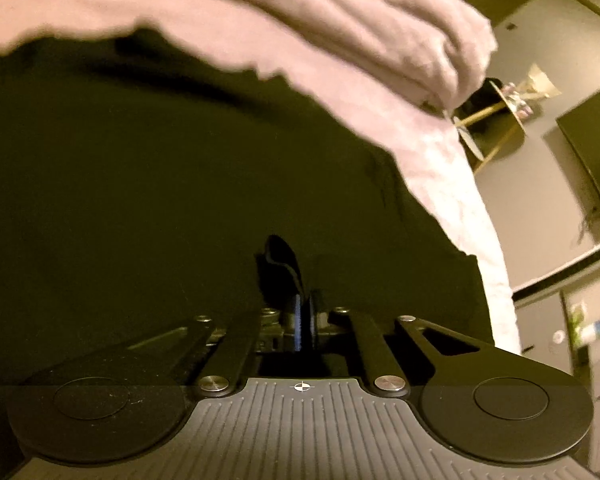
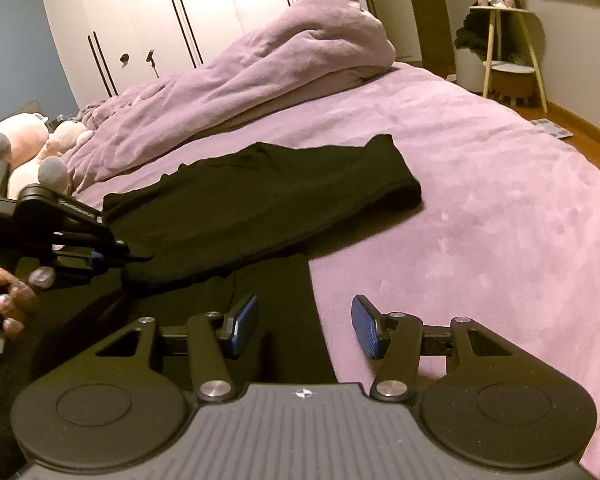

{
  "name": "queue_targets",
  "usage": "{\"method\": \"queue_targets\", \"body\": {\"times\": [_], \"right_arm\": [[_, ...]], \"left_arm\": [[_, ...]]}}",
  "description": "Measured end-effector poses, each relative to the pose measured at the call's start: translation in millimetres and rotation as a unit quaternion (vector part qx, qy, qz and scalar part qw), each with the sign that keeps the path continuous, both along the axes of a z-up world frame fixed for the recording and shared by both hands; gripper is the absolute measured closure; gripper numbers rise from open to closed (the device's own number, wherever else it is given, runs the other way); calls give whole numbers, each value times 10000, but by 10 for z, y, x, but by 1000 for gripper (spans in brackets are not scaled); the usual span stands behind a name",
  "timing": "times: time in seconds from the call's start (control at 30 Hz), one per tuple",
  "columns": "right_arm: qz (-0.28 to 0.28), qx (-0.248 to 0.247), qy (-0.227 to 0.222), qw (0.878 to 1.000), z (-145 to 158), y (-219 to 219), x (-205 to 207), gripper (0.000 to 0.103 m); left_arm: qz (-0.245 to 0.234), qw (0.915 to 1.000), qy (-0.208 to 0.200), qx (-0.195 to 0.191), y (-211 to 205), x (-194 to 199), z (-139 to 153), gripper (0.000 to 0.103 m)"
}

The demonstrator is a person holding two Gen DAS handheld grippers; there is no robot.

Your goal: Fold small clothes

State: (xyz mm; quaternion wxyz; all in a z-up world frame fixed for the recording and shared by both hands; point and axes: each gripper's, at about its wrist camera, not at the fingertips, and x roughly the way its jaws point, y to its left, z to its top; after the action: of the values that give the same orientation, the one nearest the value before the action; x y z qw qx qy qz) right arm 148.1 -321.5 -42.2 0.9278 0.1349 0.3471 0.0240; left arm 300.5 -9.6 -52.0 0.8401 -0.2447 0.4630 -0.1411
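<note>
Presently recorded, item one: the left gripper point(image 1: 300, 300). Its fingers are drawn tight together, and a bunched edge of the black garment point(image 1: 160, 168) is pinched between them; a small dark fold of the cloth is seen standing up just past the fingertips. In the right wrist view the same gripper point(image 2: 140, 259) is seen at the left edge, tips closed on the near left edge of the black garment point(image 2: 260, 196), with the person's left hand point(image 2: 8, 296) wrapped on its handle.

Item two: the right gripper point(image 2: 304, 330). Its fingers are spread wide apart, blue pads point(image 2: 246, 320) facing each other, and nothing is held between them. The left pad is placed over the lower strip of black cloth; the right pad is placed over bare purple bedspread point(image 2: 480, 208). Whether either pad touches the surface below cannot be told.

Item three: the garment. It is laid on the bedspread ahead of the right gripper, one layer folded over another, its far end rounded and lying flat, its near strip running down between and under the right gripper's fingers. In the left wrist view most of the frame is filled by it.

Item four: surroundings. A rumpled purple duvet point(image 2: 260, 68) is heaped at the far side of the bed, plush toys point(image 2: 32, 148) are set at the left, white wardrobe doors point(image 2: 180, 12) stand behind, and a small side table point(image 2: 508, 48) is placed at the right.
</note>
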Motion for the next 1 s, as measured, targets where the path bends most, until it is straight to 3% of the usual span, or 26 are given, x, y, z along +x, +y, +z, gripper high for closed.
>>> {"method": "queue_targets", "body": {"times": [0.07,0.13,0.27,0.4,0.53,0.67,0.8,0.93,1.0], "right_arm": [[55,-57,-59,10000,40,31,52,52],[122,-85,-85,9999,60,63,106,52],[279,-39,-110,9995,86,163,255,52],[408,213,-62,9989,74,244,478,52],[305,777,244,9962,-34,252,744,52],[162,1363,383,9898,-138,226,947,52],[-231,2195,549,9738,-299,145,1156,52],[-815,2796,715,9540,-473,95,1338,58],[-1004,2869,714,9500,-496,92,1433,69]], "left_arm": [[74,9985,-371,387,173,-28,153,98],[320,9957,-491,723,410,-8,218,98],[1018,9856,-407,1284,966,31,196,98],[1529,9756,-263,1550,1347,43,102,98],[1794,9737,-198,1388,1573,72,36,98],[1872,9704,-448,1460,1735,56,134,98],[1898,9706,-496,1397,1810,108,171,98],[1850,9724,-483,1334,1832,134,173,98],[1796,9727,-477,1391,1821,138,162,98]]}}
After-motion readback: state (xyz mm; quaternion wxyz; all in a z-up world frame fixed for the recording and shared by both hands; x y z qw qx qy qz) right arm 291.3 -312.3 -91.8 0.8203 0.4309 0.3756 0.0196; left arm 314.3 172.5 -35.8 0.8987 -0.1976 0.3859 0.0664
